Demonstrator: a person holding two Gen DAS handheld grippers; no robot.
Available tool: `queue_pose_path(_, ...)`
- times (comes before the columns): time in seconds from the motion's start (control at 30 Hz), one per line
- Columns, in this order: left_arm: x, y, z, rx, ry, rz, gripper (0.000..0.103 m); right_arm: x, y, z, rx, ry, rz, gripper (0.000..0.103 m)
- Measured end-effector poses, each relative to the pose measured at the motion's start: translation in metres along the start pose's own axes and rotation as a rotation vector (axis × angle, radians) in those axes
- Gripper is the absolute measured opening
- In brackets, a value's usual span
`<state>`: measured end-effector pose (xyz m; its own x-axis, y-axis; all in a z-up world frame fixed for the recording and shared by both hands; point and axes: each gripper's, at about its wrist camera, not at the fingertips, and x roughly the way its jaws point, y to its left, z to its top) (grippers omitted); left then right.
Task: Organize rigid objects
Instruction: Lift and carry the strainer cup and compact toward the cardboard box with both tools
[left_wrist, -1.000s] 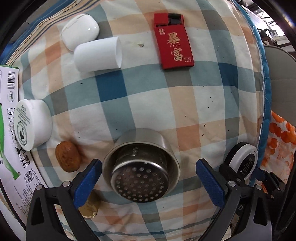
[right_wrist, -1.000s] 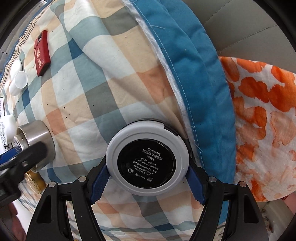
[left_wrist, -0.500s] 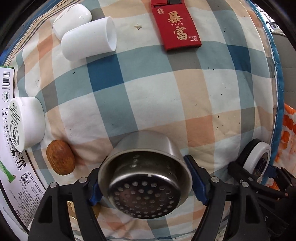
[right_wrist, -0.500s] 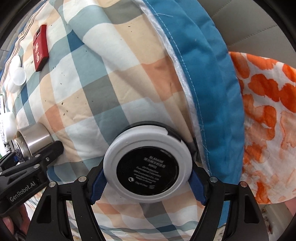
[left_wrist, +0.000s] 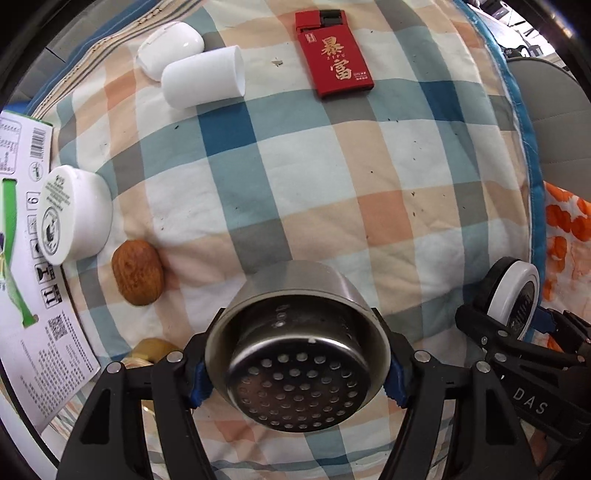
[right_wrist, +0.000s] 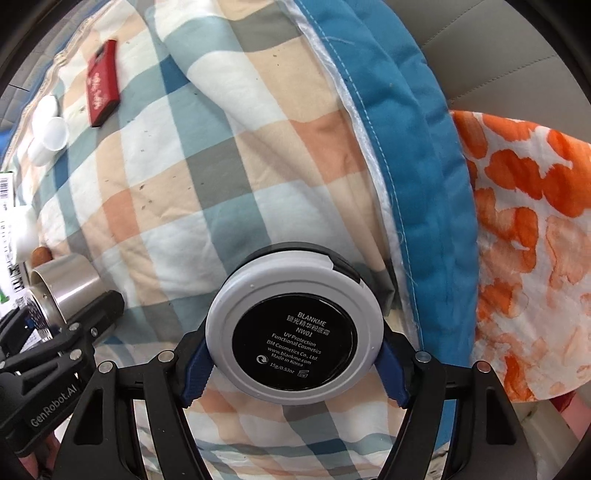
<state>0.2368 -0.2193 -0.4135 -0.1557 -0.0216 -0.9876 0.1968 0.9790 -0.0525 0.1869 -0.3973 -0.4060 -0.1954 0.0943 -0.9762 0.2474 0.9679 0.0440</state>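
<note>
Quilt: checked quilt (left_wrist: 314, 177) in blue, peach, grey and white squares covers the surface under everything; its blue border (right_wrist: 413, 147) runs along the right side.
Left gripper: left gripper (left_wrist: 297, 373) is closed onto the steel strainer cup (left_wrist: 299, 354), one blue pad pressed against each side of its wall; the perforated end faces the camera.
Strainer position: cup sits low in the left wrist view, between the fingers, with the quilt behind it; whether it touches the cloth cannot be told.
Right gripper: right gripper (right_wrist: 293, 365) clamps the round cosmetic compact (right_wrist: 293, 332), blue pads on its white rim, black label with "BLANKME" facing the camera.
Compact position: near the quilt's blue border, beside an orange-and-white patterned cloth (right_wrist: 524, 240); from the left wrist view the compact (left_wrist: 511, 295) appears at the right edge, well apart from the strainer cup.
Red box: red box (left_wrist: 332, 55) with gold characters lies flat at the far side of the quilt.
White pieces: white tube cap (left_wrist: 203, 83) lies on its side, touching a white rounded case (left_wrist: 170, 48) behind it.
Left edge: white jar (left_wrist: 74, 218) lies tipped on its side against a printed carton (left_wrist: 26, 295); brown walnut (left_wrist: 137, 271) rests just beside the jar.
Partly hidden: yellowish object (left_wrist: 151, 349) shows behind the left finger; its identity cannot be told.
</note>
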Motion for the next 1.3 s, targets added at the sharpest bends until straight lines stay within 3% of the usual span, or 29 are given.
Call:
queue_pose_path(0.3,-0.058,0.013,-0.057,-0.007,-0.093,-0.024,0.069,-0.05,0.005,-0.046,-0.073,-0.07,0.042,0.077)
queue_pose_path(0.5,-0.112,0.031,-0.074,-0.023,-0.186,-0.068,0.069,-0.095,0.016,-0.077,-0.113,-0.115,0.083,0.077)
queue_pose_path(0.57,-0.145,0.047,-0.062,-0.03,-0.219,-0.08,0.069,-0.111,0.028,-0.081,-0.139,-0.141,0.091,0.077)
queue_pose_path(0.73,-0.196,0.101,-0.08,-0.053,-0.287,-0.109,0.069,-0.159,0.071,-0.073,-0.208,-0.205,0.133,0.077)
queue_pose_path(0.8,-0.215,0.124,-0.091,-0.06,-0.31,-0.103,0.069,-0.174,0.103,-0.069,-0.239,-0.231,0.149,0.077)
queue_pose_path(0.9,-0.223,0.161,-0.058,-0.073,-0.331,-0.079,0.069,-0.193,0.159,-0.068,-0.286,-0.266,0.165,0.077)
queue_pose_path(1.0,-0.233,0.194,-0.052,-0.109,-0.345,-0.066,0.069,-0.2,0.214,-0.066,-0.323,-0.282,0.173,0.077)
queue_pose_path(1.13,-0.241,0.225,-0.038,-0.145,-0.355,-0.02,0.069,-0.19,0.286,-0.055,-0.353,-0.274,0.152,0.077)
queue_pose_path(1.3,-0.231,0.291,-0.035,-0.202,-0.338,-0.025,0.069,-0.178,0.368,-0.046,-0.358,-0.264,0.105,0.077)
